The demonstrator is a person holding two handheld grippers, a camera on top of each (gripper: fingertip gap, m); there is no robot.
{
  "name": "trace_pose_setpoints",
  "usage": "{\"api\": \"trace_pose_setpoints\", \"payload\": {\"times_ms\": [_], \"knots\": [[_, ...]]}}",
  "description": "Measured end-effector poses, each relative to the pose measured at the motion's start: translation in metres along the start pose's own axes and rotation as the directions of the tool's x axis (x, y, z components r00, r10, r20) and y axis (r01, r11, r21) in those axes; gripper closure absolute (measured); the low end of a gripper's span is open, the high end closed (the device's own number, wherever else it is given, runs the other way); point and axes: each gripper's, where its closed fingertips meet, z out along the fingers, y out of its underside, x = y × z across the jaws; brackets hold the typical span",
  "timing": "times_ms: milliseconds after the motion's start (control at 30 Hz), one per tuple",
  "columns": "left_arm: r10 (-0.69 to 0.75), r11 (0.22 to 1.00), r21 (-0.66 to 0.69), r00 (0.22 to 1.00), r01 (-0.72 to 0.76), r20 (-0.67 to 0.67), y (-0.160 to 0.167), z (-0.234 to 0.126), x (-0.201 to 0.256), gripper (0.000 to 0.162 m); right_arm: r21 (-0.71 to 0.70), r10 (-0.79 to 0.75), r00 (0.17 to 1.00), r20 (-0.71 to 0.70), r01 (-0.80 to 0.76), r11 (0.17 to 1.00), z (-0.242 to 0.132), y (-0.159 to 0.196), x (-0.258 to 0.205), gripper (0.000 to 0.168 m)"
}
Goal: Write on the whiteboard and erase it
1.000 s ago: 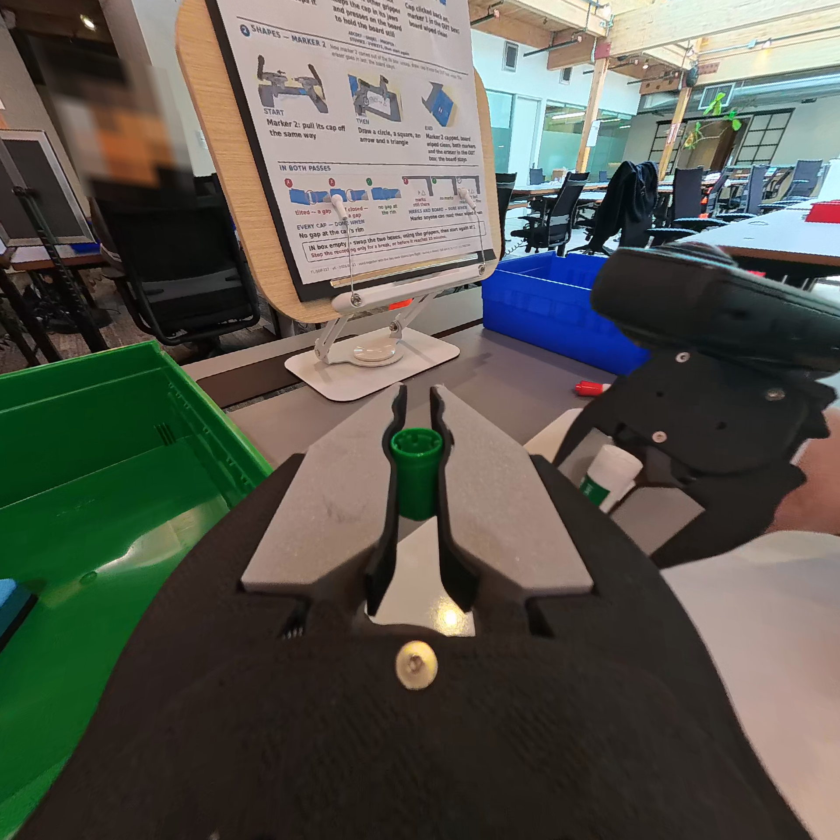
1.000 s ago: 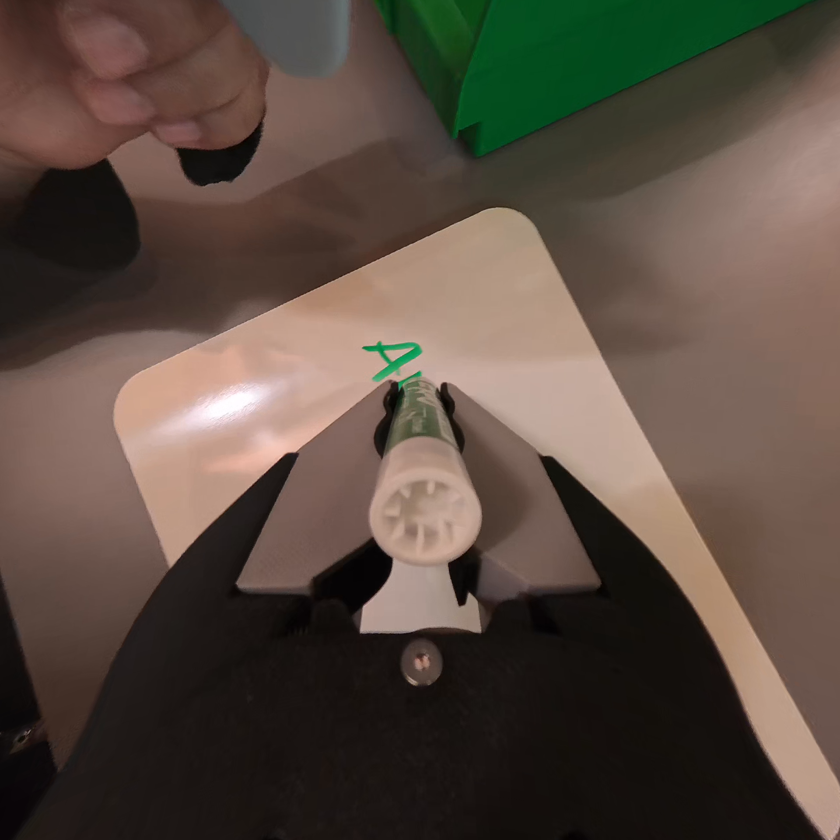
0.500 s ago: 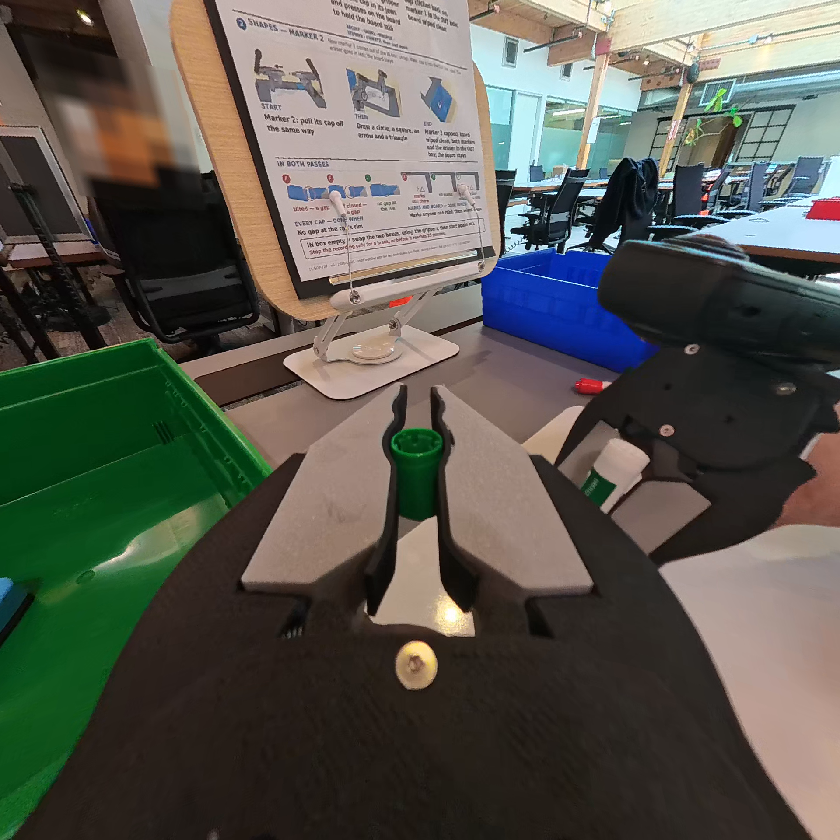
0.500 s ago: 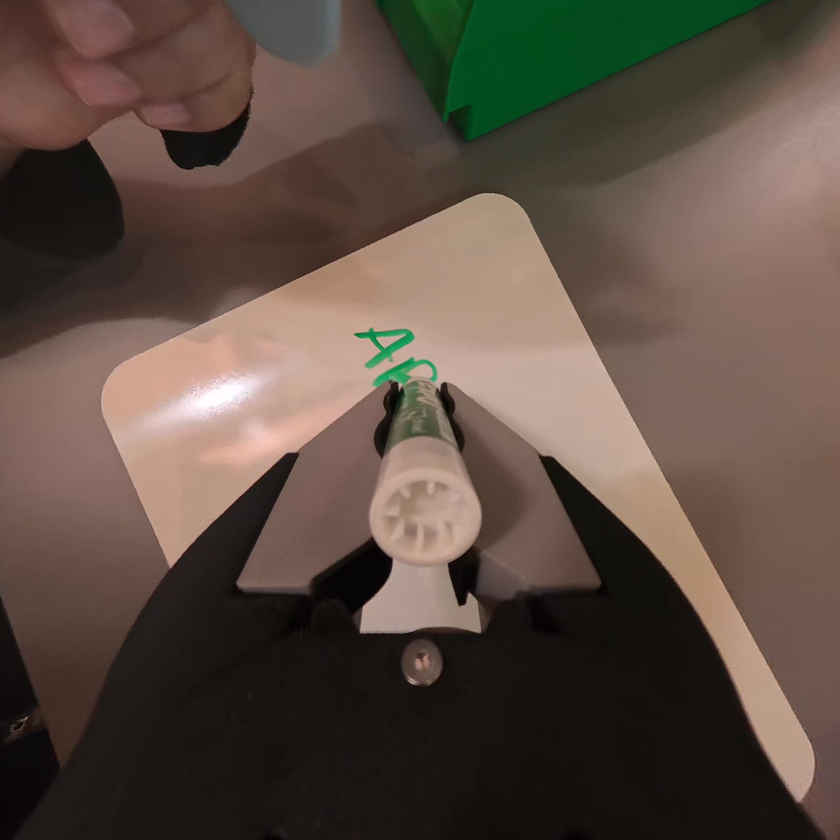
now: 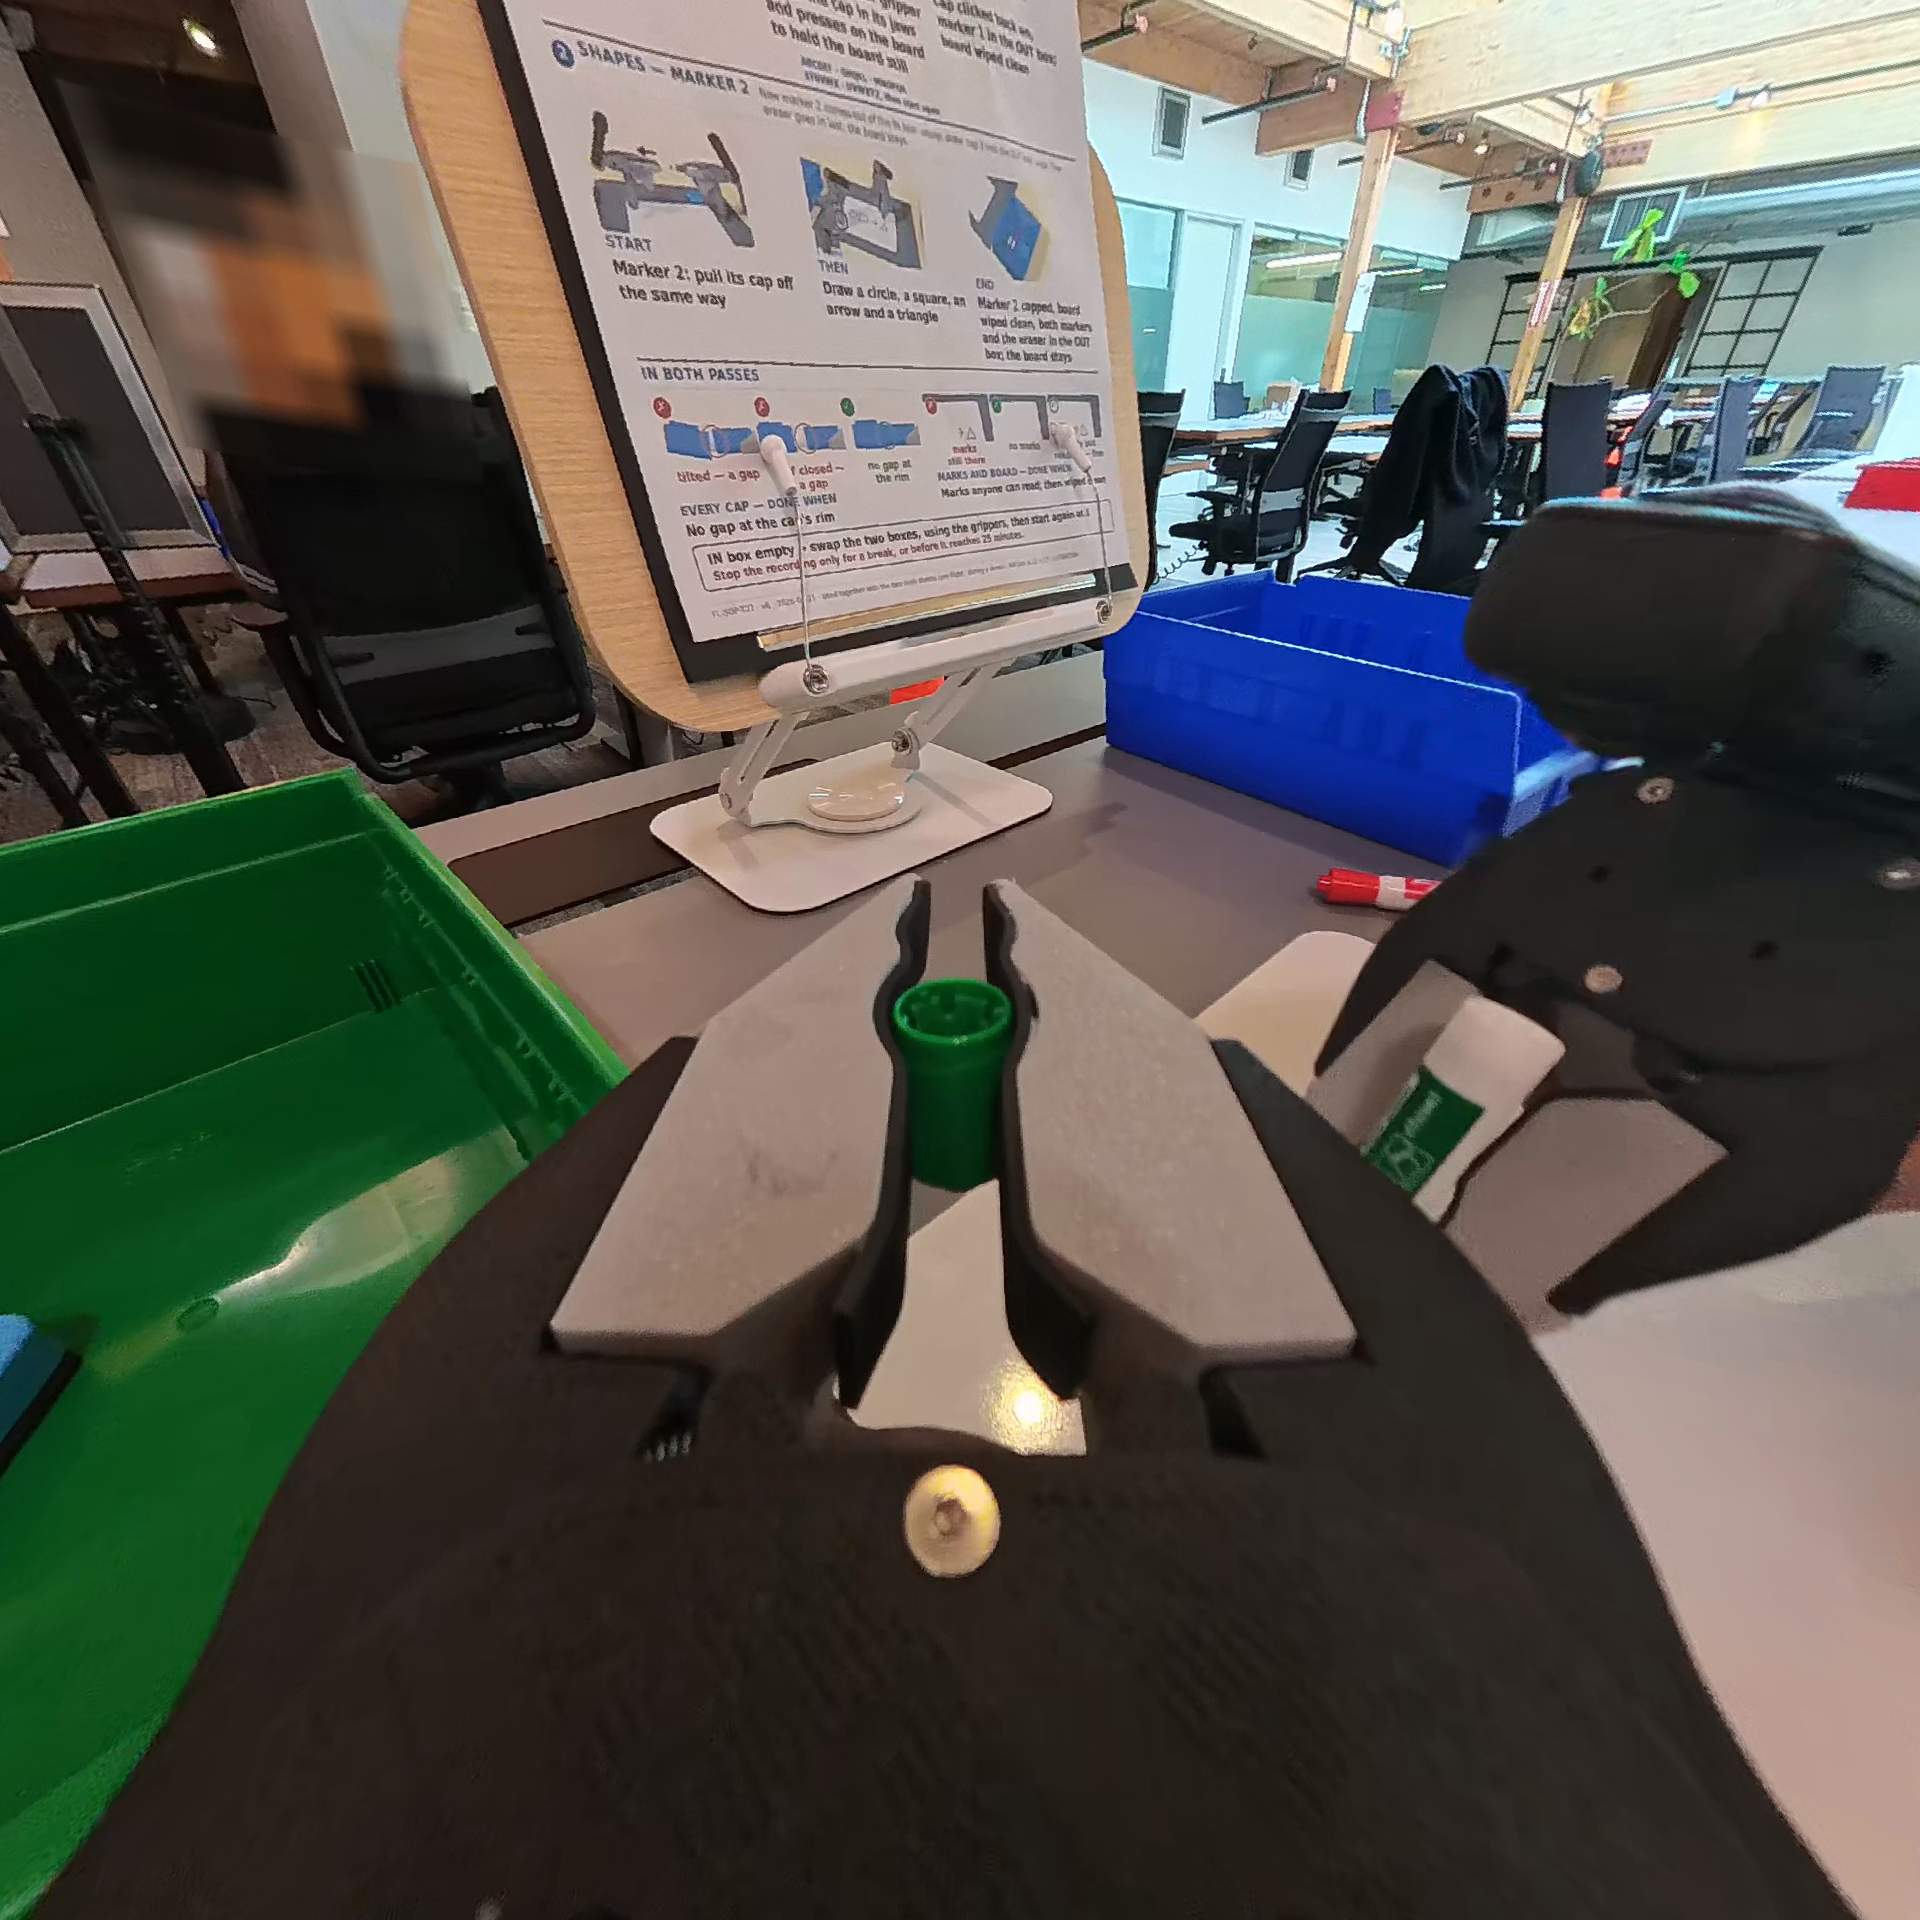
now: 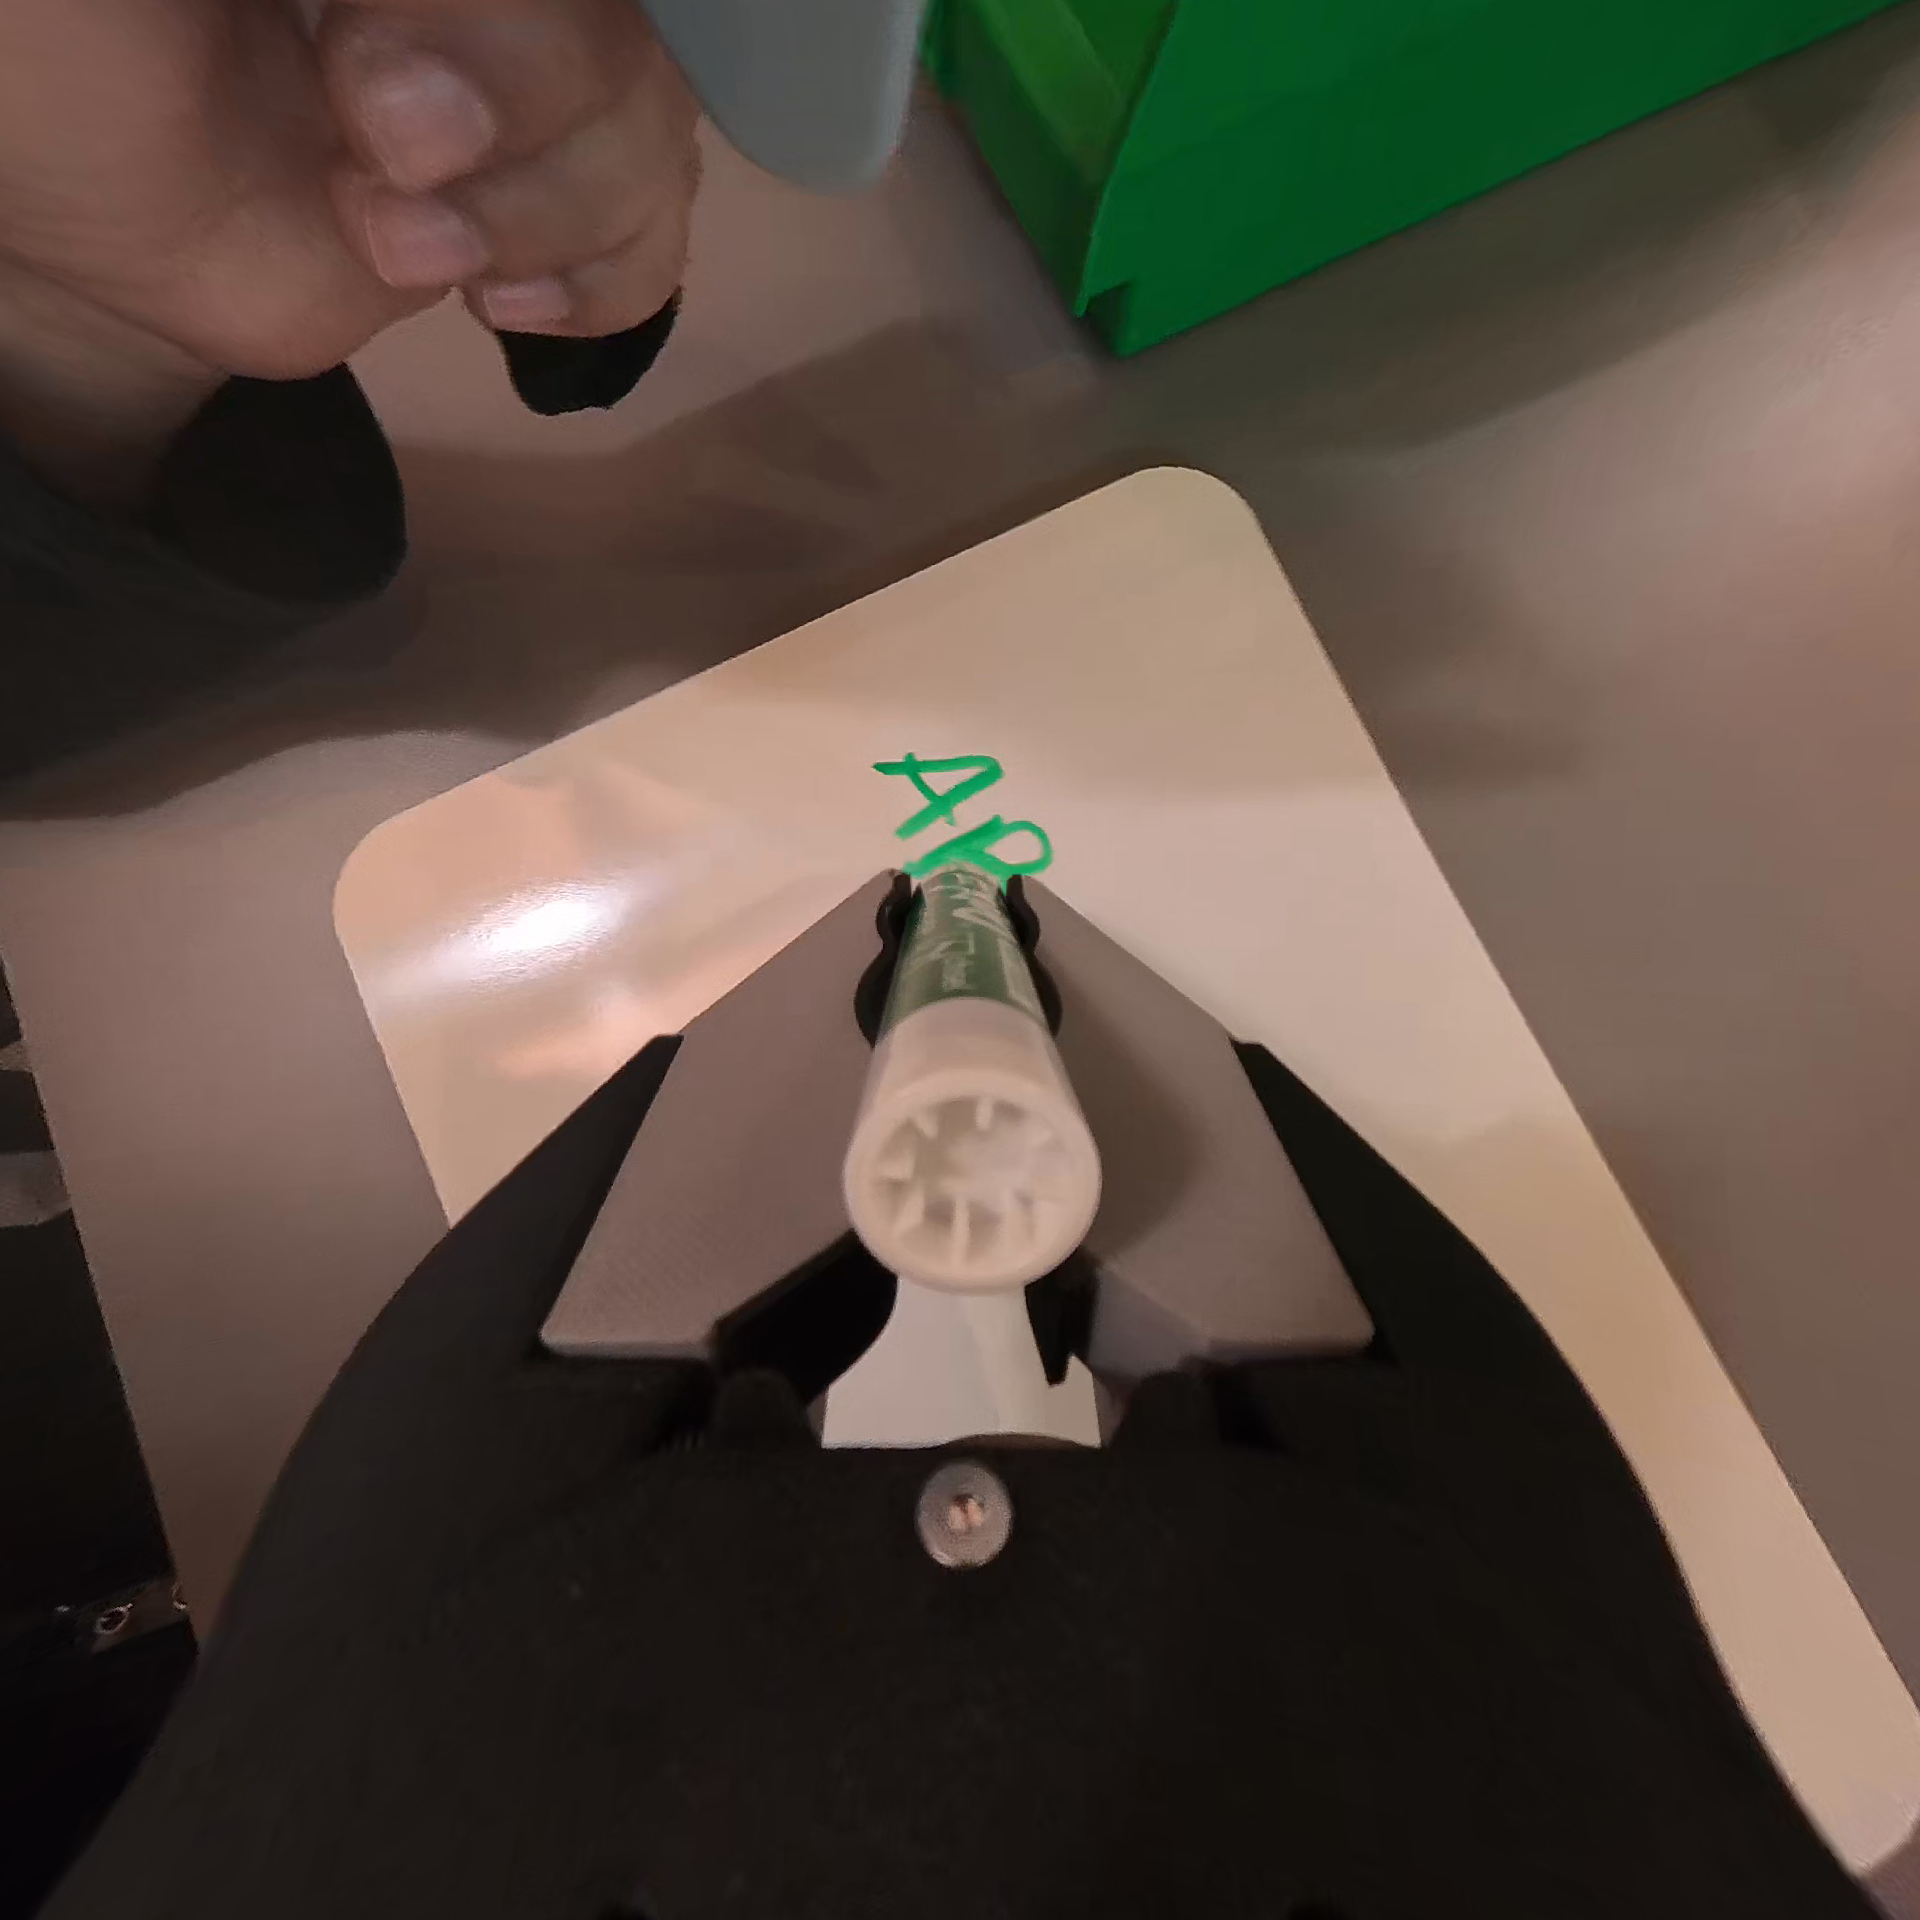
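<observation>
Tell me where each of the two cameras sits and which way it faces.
Left wrist view: on the left gripper, looking level across the table; its fingers pinch a green cap; beyond stand a green bin and a blue bin.
Right wrist view: on the right gripper, looking down at the whiteboard; its fingers clamp the marker; a hand shows.
Shared: marker, whiteboard, green bin, right gripper.

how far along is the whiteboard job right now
Done: the green cap is off, clamped in the left gripper. In hand: the right gripper presses the green marker to the whiteboard, with a few green marks written. Left: more writing, capping, wiping; the blue eraser sits untouched in the green bin.
</observation>
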Motion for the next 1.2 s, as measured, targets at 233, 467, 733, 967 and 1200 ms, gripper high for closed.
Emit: {"api": "trace_pose_setpoints", "payload": {"times_ms": [233,467,733,967,1200], "knots": [[0.018,1.0,-0.012,1.0,-0.018,-0.009,0.002,0.002,0.004,0.153,-0.024,0.026,0.999,-0.047,-0.027,0.999,-0.003,0.012,0.023,0.152],[0.013,1.0,-0.013,1.0,-0.013,-0.006,0.003,0.002,0.003,0.153,-0.007,0.032,0.999,-0.044,-0.032,0.999,0.002,0.01,0.026,0.152],[0.008,1.0,-0.014,1.0,-0.008,-0.005,0.003,0.002,0.002,0.153,-0.057,-0.005,1.0,0.025,0.006,0.998,-0.005,0.02,0.004,0.153],[0.015,1.0,-0.018,1.0,-0.016,-0.005,0.004,0.003,0.003,0.153,-0.026,0.017,0.999,-0.03,-0.018,1.0,-0.012,0.02,0.02,0.152],[0.016,1.0,-0.022,1.0,-0.016,-0.006,0.005,0.004,0.003,0.153,-0.018,0.023,0.999,-0.046,-0.024,1.0,-0.009,0.016,0.031,0.153]]}}
